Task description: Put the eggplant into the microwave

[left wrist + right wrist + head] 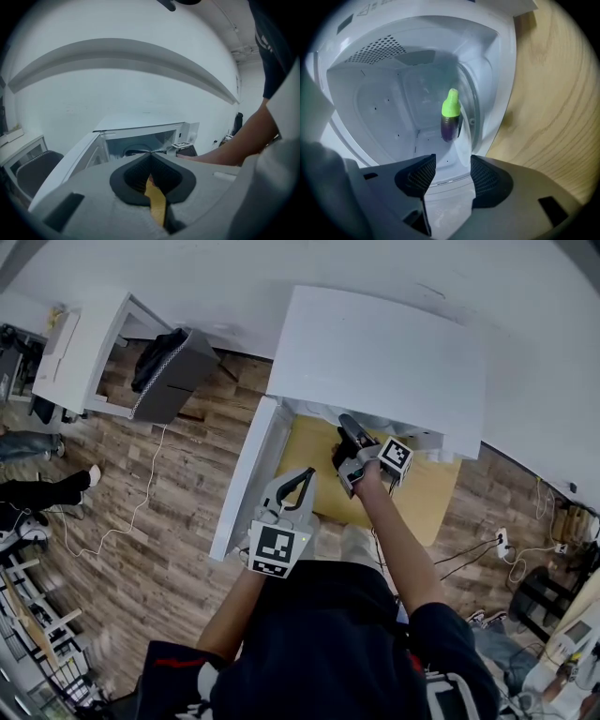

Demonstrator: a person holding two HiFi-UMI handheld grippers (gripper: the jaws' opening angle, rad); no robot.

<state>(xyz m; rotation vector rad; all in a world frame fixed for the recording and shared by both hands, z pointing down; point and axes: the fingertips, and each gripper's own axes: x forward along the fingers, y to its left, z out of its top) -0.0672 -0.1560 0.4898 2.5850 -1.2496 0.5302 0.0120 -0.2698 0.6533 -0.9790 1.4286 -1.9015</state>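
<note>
Right claw [449, 171] released at microwave [370, 108] mouth; eggplant [449, 119] inside, apart from jaws; left claw [151, 154] clenched; wooden table [553, 93] beneath.

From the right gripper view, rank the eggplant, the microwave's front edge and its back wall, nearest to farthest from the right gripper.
1. The microwave's front edge, just past the right gripper, bottom centre.
2. The eggplant, inside the cavity, mid-view.
3. The back wall, behind the eggplant, up and left of it.
</note>
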